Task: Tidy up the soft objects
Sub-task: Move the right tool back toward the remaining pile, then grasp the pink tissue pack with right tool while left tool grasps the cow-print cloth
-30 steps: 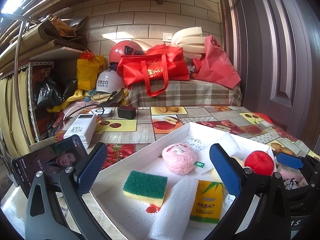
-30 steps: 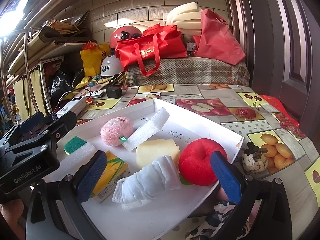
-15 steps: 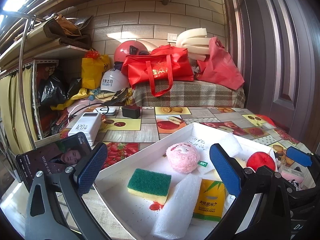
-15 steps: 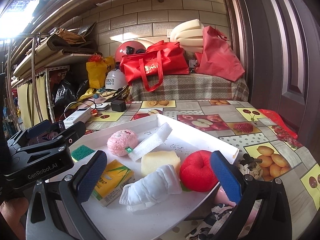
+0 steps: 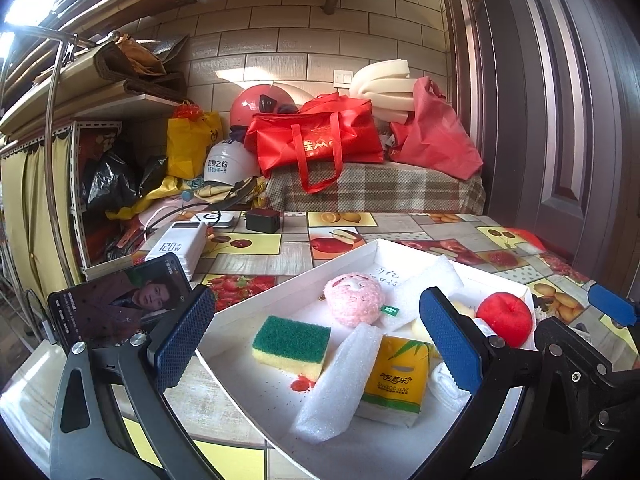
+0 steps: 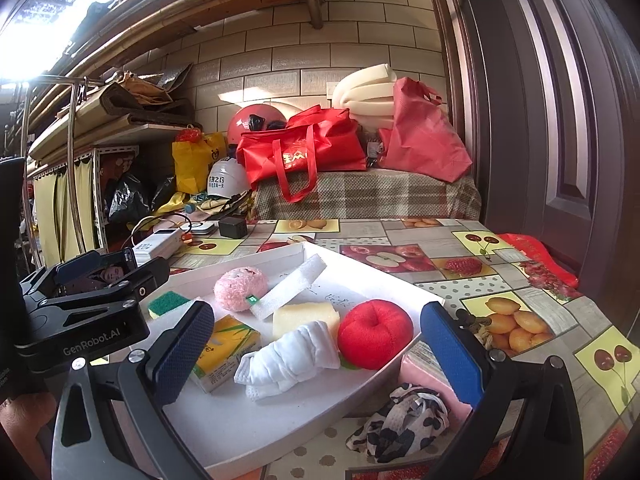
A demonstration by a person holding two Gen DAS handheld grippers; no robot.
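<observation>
Your left gripper [image 5: 316, 338] is spread wide and holds nothing; it hangs above the near-left corner of the white tray [image 5: 288, 280]. Directly between its fingers lie the green-and-yellow sponge [image 5: 291, 345], a white foam strip [image 5: 340, 384] and the yellow tissue pack [image 5: 394, 376]. The pink plush ball [image 5: 354, 298] sits just ahead of them.

Your right gripper [image 6: 316, 344] is also spread, empty, over the tray's near edge. Between its fingers: the rolled white cloth [image 6: 290, 356], the red plush apple [image 6: 374, 332] to its right, touching it, and a pale yellow sponge block [image 6: 306, 318] just behind. Outside the tray, on the desk [image 6: 520, 292] below the right finger, lie a black-and-white patterned cloth [image 6: 404, 420] and a pink item [image 6: 424, 376], partly hidden.
</observation>
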